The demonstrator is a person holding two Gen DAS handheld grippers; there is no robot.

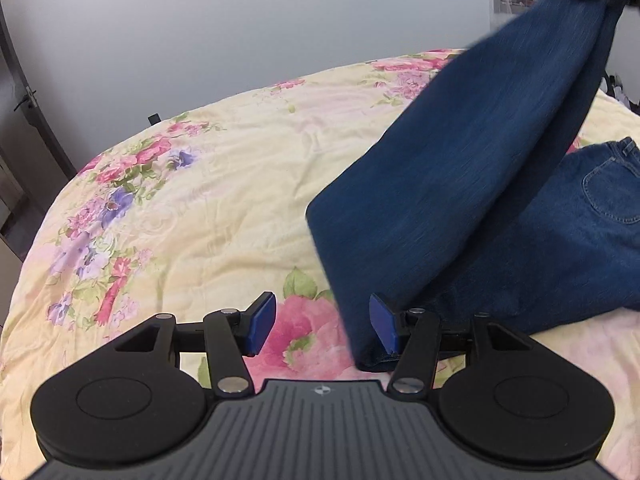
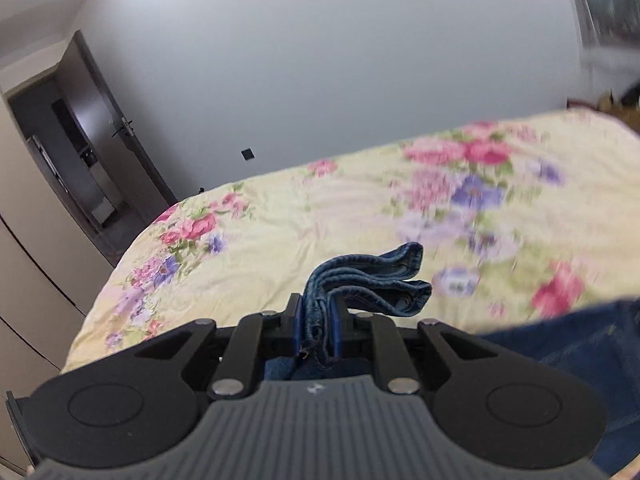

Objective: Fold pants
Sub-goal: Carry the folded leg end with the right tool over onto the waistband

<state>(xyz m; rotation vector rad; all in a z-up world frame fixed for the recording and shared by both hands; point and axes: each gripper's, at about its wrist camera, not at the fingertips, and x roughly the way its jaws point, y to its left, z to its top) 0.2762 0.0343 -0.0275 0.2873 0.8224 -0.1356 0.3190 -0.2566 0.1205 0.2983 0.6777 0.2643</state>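
Pinching the leg hems, that's what the right gripper [image 2: 316, 330] is doing: its jaws are nearly together with a stack of denim hem layers bunched between the blue pads [image 2: 333, 330], and a loose loop of hem sticks out past them. The last two readings barely differ, so I'd call that grip settled rather than moving.

Left gripper [image 1: 324, 326] has its jaws wide with nothing between them, hovering over the bed [image 1: 208, 184] just left of the near edge of the pants [image 1: 448, 184]. Its right pad [image 1: 382, 326] looks close to the fabric edge, but I can't tell if it touches.

Where the pants are: waist end with the back pocket [image 1: 612, 196] lies on the bed at the right, and the leg end slopes up from the bed to the far right corner of the left view, where the right gripper hangs on to it.

What could go wrong, as far as I can guess:
- That hem stack is thick and uneven. If one layer is only barely caught, it could slip out mid-lift and the legs would come apart.
- One-point hold means the legs droop and can twist, so the fold may land crooked over the waist.
- Nothing pins the waist end, so a pull could drag the whole thing across the bedspread.
- The open left jaws could snag the near edge if they drift right.
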